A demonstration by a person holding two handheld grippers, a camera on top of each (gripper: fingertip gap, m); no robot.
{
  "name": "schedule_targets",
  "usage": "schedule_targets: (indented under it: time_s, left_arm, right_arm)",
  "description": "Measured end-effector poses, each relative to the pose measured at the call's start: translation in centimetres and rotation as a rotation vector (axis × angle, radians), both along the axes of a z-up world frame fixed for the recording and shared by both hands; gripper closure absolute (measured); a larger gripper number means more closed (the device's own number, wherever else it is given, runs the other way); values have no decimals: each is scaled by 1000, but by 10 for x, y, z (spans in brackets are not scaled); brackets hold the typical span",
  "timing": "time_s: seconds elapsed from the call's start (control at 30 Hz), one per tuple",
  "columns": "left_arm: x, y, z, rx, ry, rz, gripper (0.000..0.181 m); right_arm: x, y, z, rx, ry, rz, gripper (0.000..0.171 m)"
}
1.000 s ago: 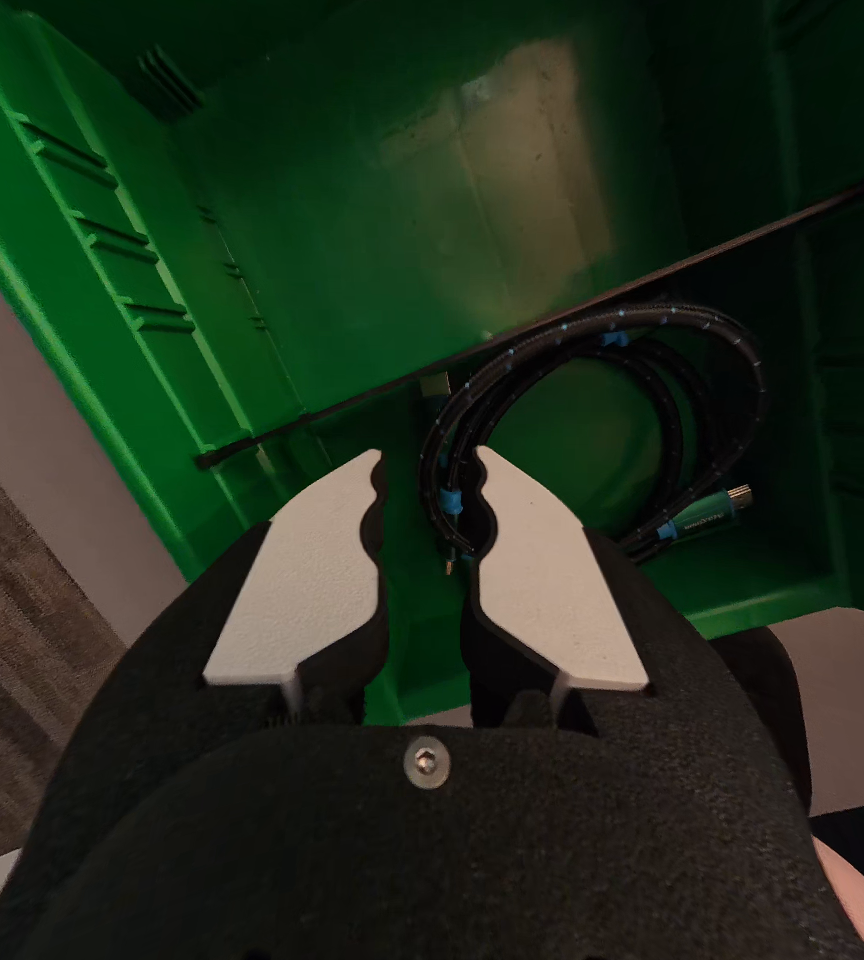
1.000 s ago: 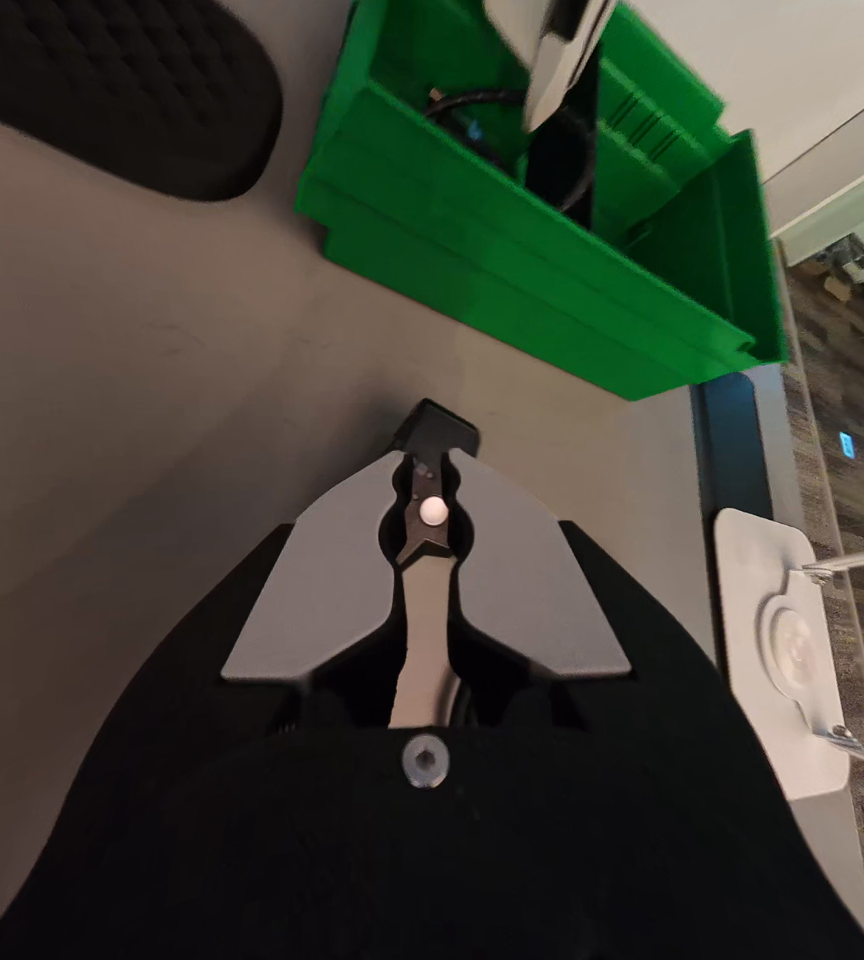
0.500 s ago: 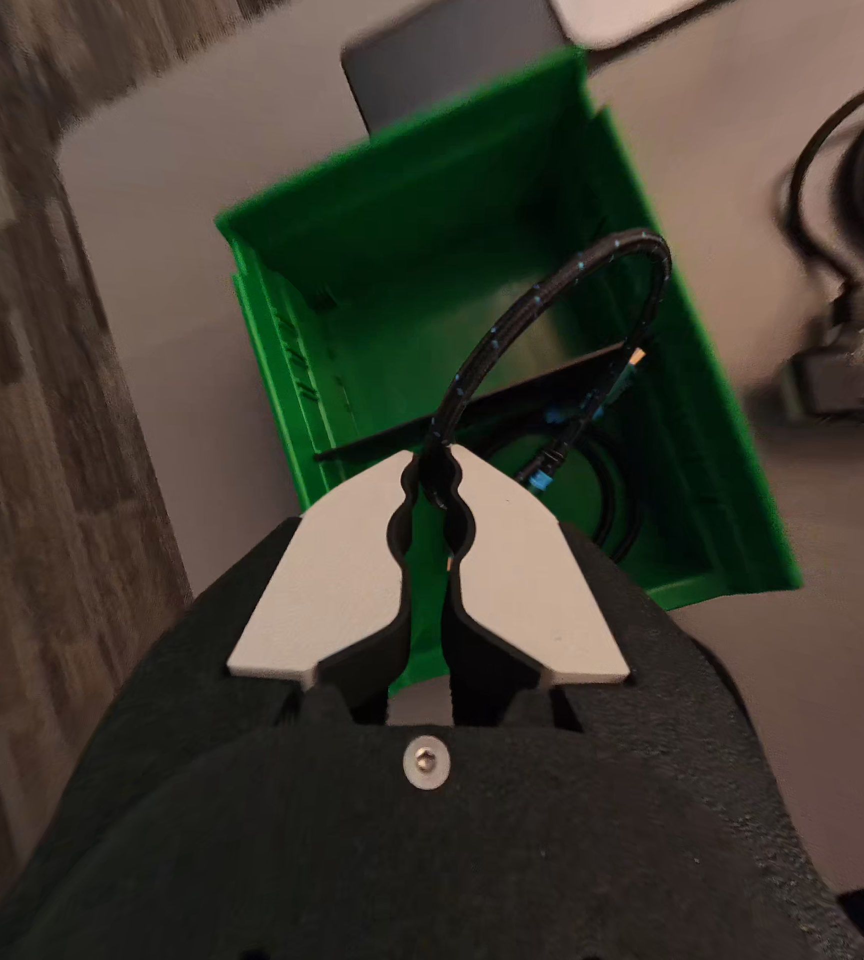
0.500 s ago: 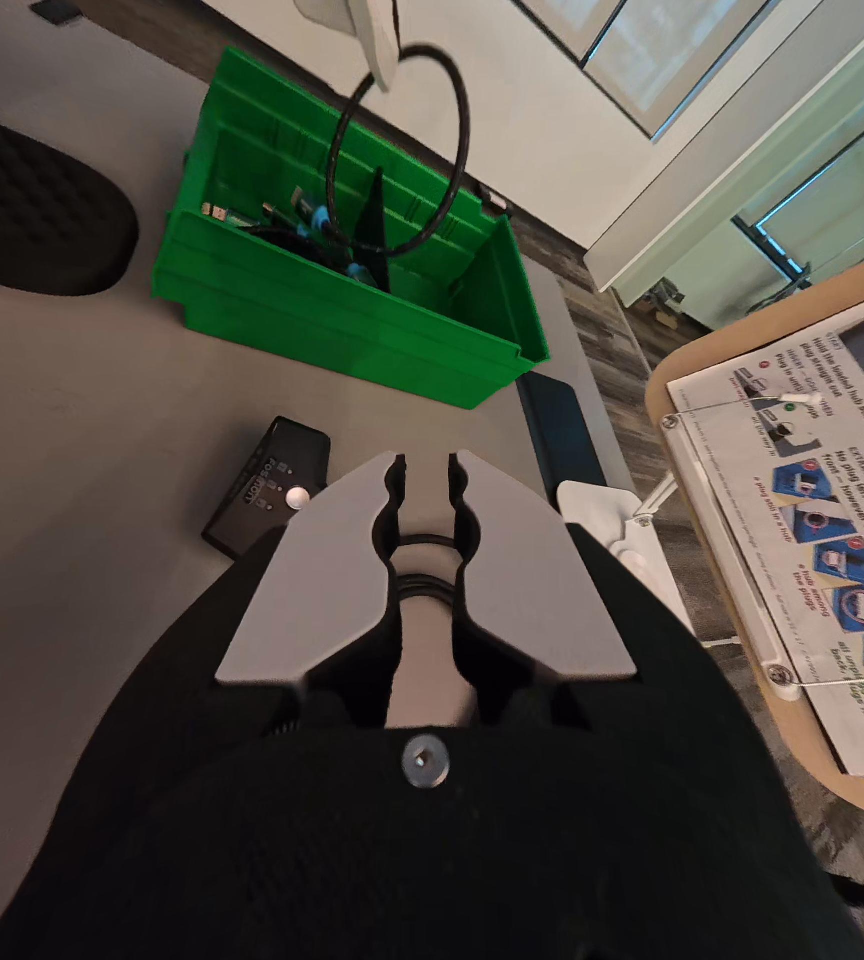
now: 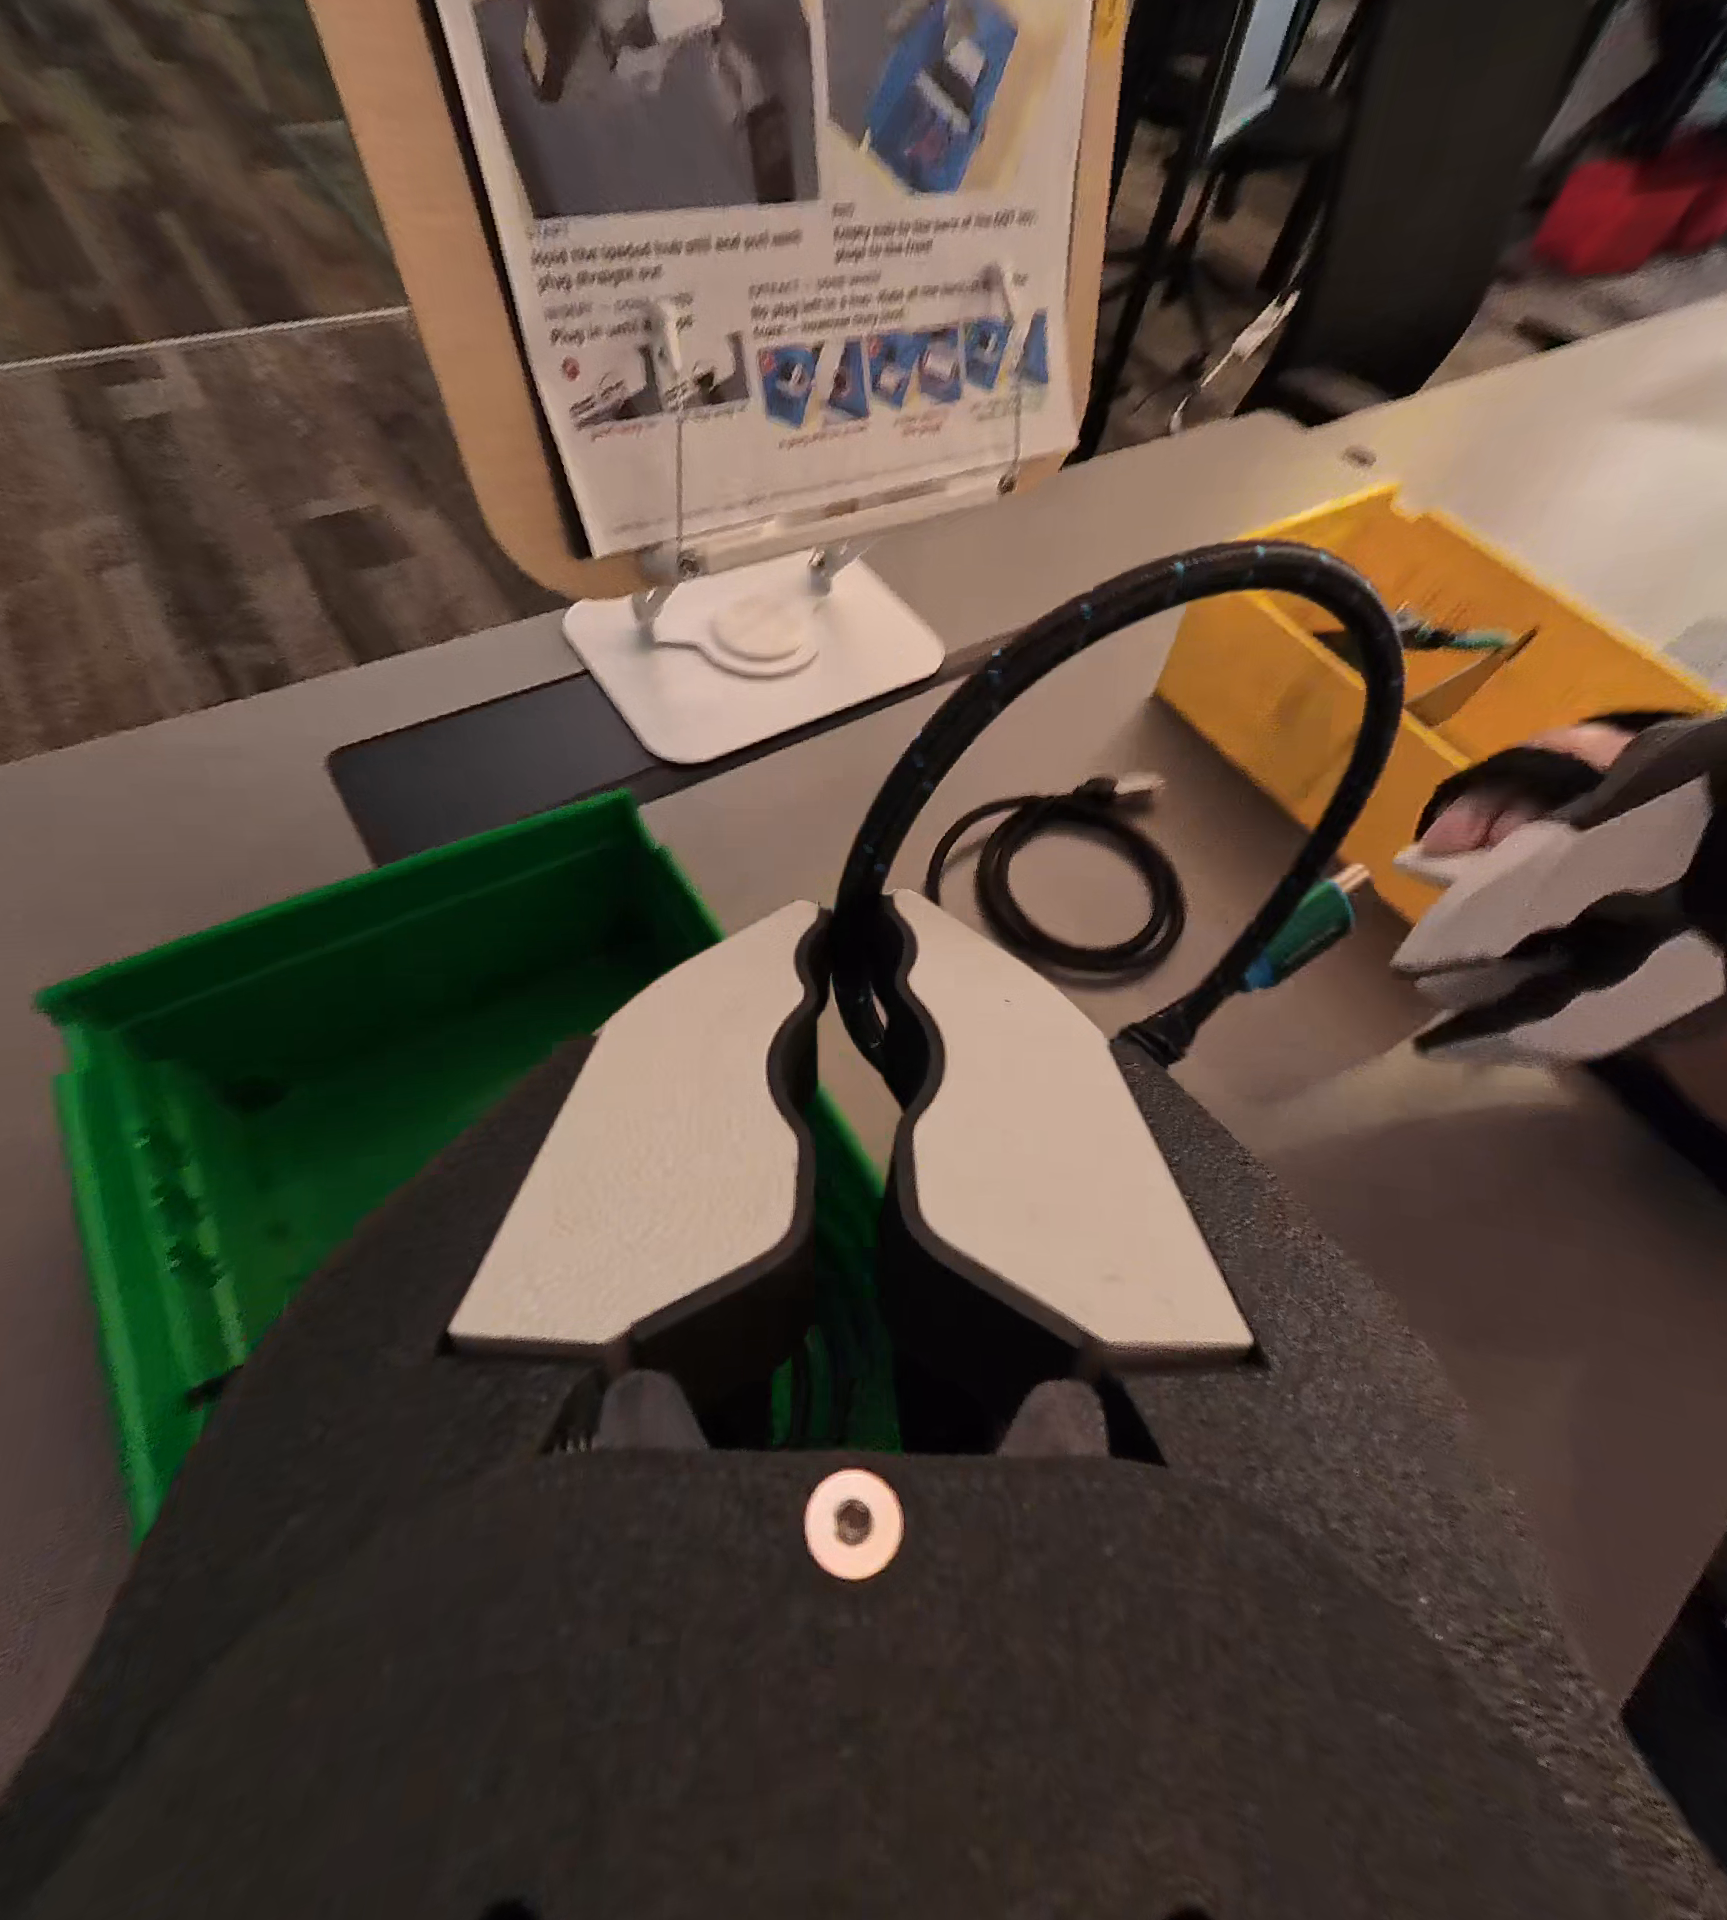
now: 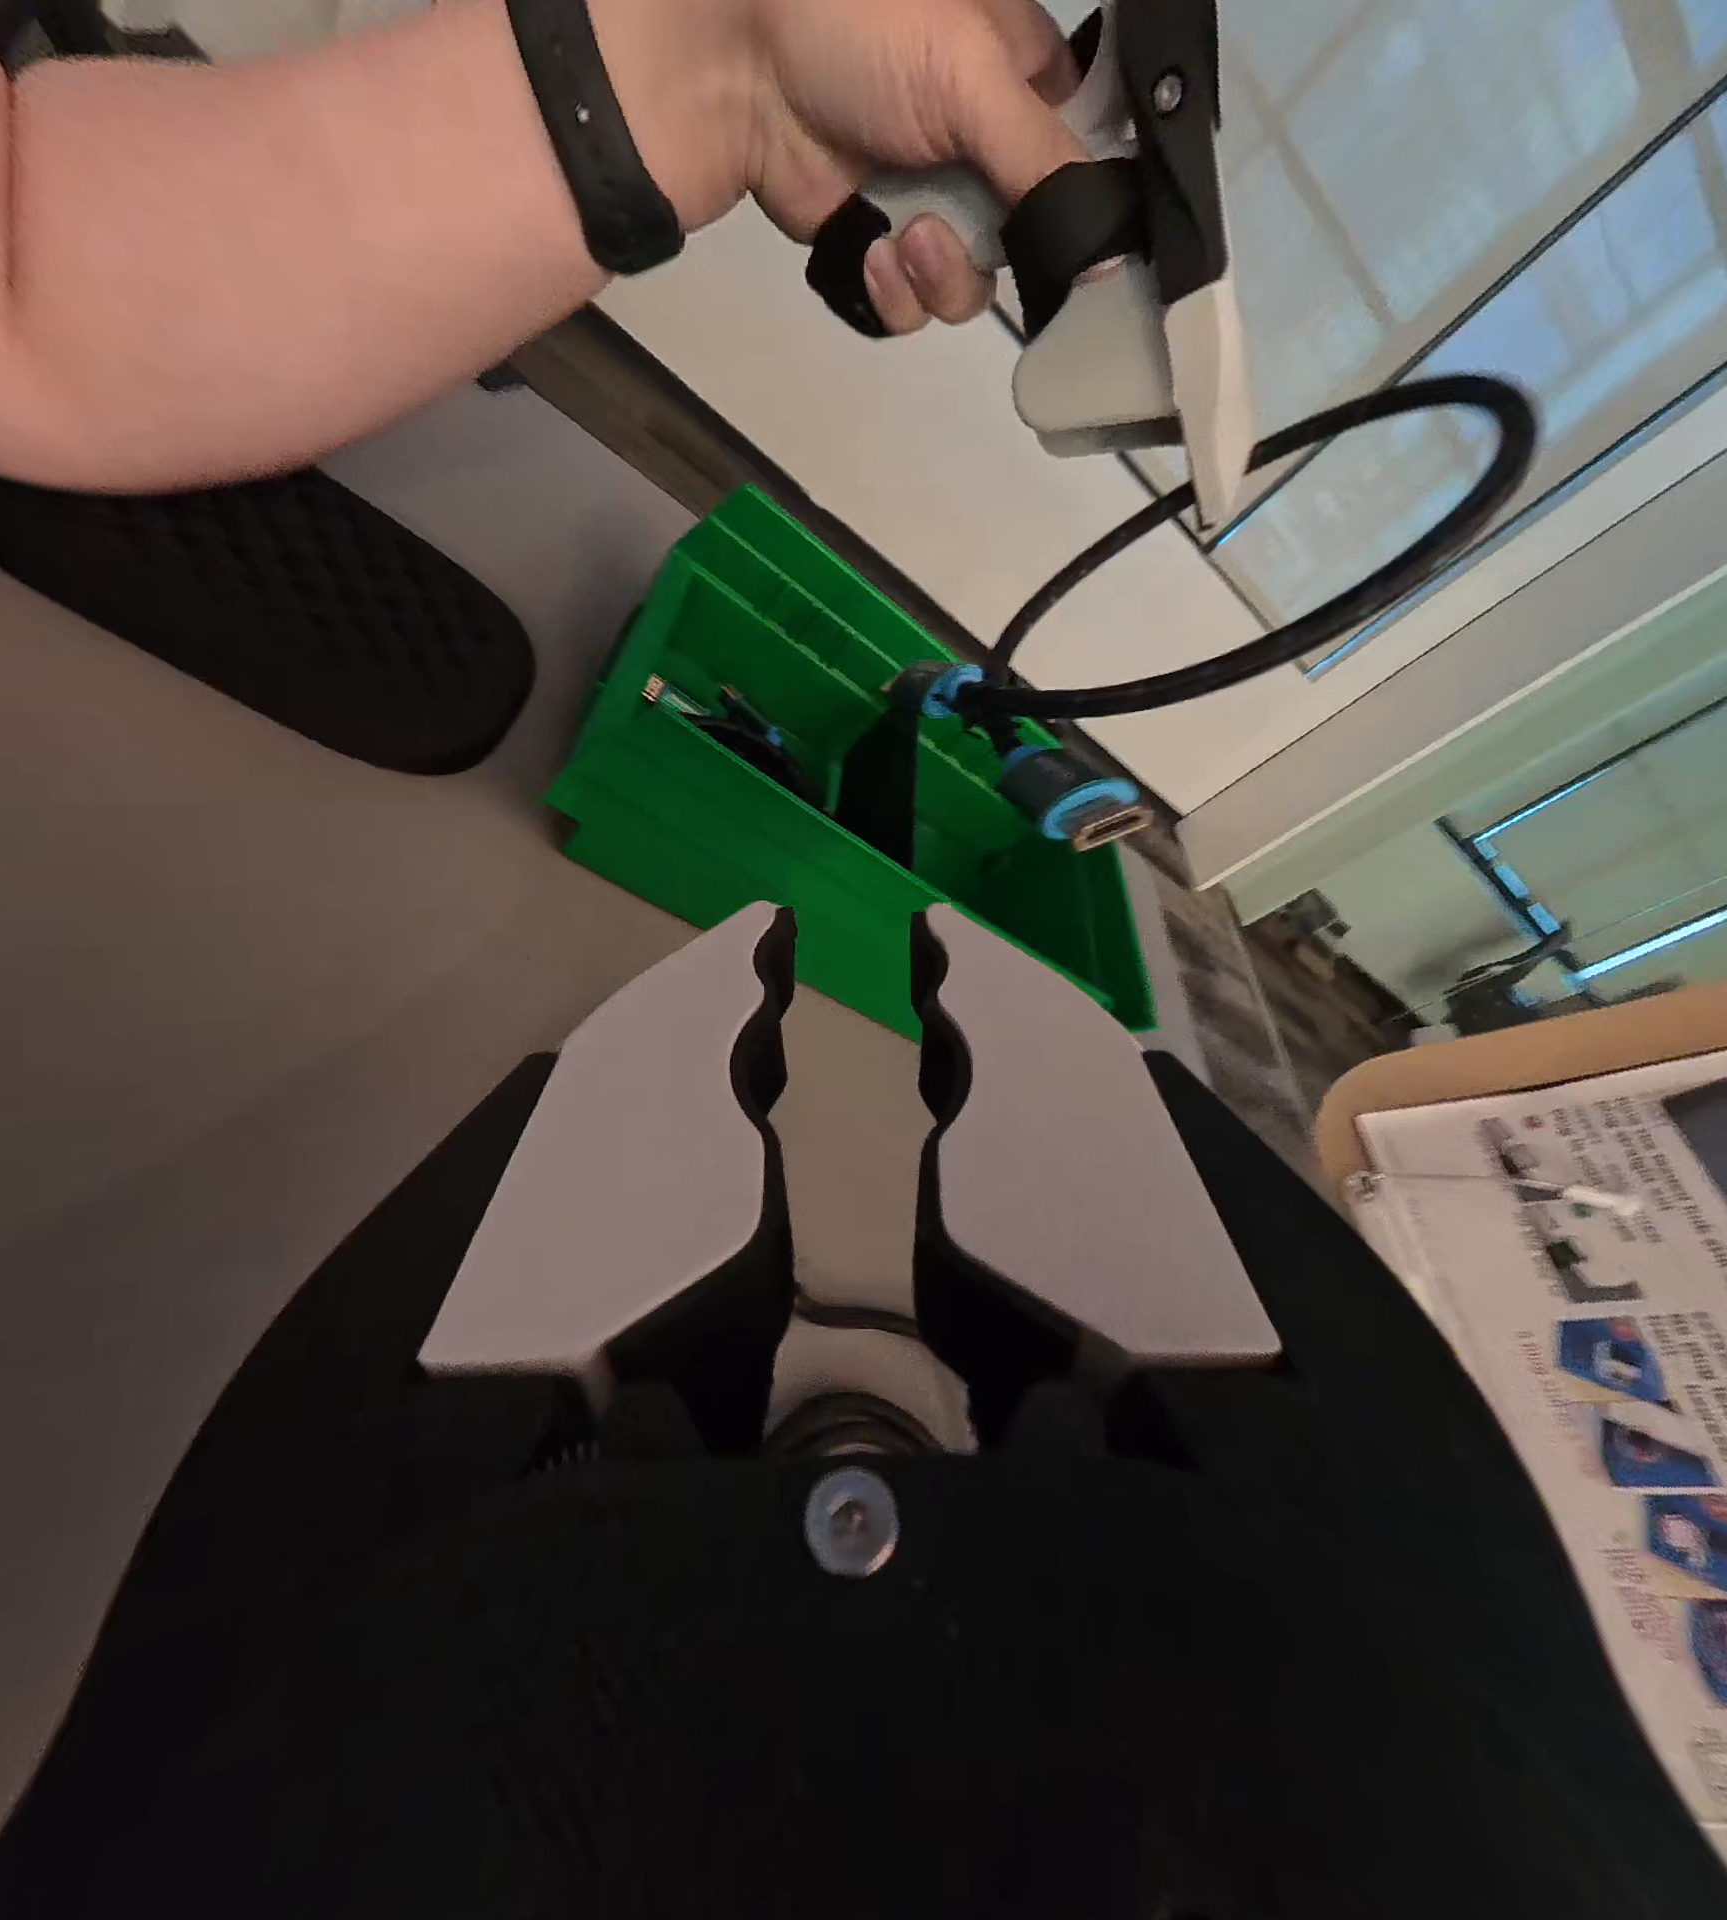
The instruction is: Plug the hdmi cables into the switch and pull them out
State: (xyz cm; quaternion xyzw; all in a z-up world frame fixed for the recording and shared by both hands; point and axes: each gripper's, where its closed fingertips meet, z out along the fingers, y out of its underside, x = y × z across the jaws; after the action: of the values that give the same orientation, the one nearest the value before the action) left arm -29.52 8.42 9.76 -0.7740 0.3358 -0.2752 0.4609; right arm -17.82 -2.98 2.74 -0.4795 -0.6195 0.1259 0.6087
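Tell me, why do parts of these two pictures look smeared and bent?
Left wrist view: motion blur smears the instruction sheet and yellow bin, while the left gripper and its braided cable stay sharp. Right wrist view: the hand and windows blur; wide-angle distortion tilts the green bin.

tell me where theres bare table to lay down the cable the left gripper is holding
Bare grey table lies right of the left gripper, this side of the coiled black cable. More lies left of the green bin. It is crowded farther back: the coil, the yellow bin, the white stand base and the right gripper. The braided cable arches over there.
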Motion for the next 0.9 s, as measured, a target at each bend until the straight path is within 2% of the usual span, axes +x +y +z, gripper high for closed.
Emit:
schedule_targets:
  time_s: [0.17,0.27,0.4,0.47,0.53,0.67,0.73,0.77,0.8,0.9]
  left_arm:
    - [18,3,16,36,-141,0,174]
    - [30,2,29,36,-290,-12,174]
    - [59,-7,28,-24,-399,-100,174]
    - [72,-9,22,-30,-392,-116,174]
    - [82,-11,17,-25,-377,-123,174]
    - [92,-15,13,12,-339,-141,175]
    - [94,-21,12,10,-306,-190,174]
    - [95,-26,10,10,-281,-222,165]
    - [95,-31,6,-2,-242,-262,154]
    - [90,-45,-16,-94,-90,-352,146]
  right_arm:
    - [1,23,2,-231,155,-100,138]
    - [2,37,18,-304,349,-187,123]
    - [11,32,53,-361,645,-171,123]
    - [18,26,69,-366,754,-142,130]
    - [30,27,79,-329,813,-173,156]
    - [45,32,86,-334,790,-175,158]
    - [52,32,92,-390,715,-146,158]
    - [57,33,91,-442,644,-143,158]
    - [63,32,86,-518,551,-141,158]
    - [85,7,42,-907,223,-94,158]
